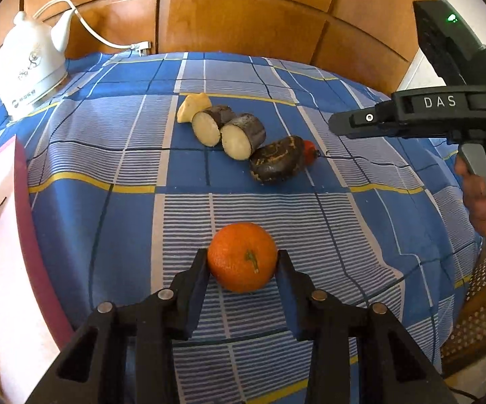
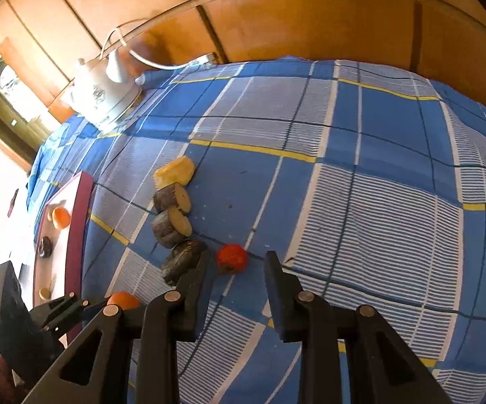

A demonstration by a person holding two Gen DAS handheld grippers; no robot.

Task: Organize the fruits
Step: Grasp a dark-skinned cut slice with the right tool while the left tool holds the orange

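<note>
An orange mandarin sits between the fingers of my left gripper, which touch both its sides, just above the blue checked cloth. It also shows in the right wrist view. My right gripper is open and empty, just short of a small red fruit. That red fruit lies behind a dark mottled piece. Two cut dark-skinned pieces and a yellow piece lie in a row beyond. A white tray with a maroon rim at the left holds another mandarin and a dark fruit.
A white electric kettle with its cord stands at the back left of the table. Wooden panels run behind the table. A wicker chair is at the right edge. The right gripper's body hangs over the table's right side.
</note>
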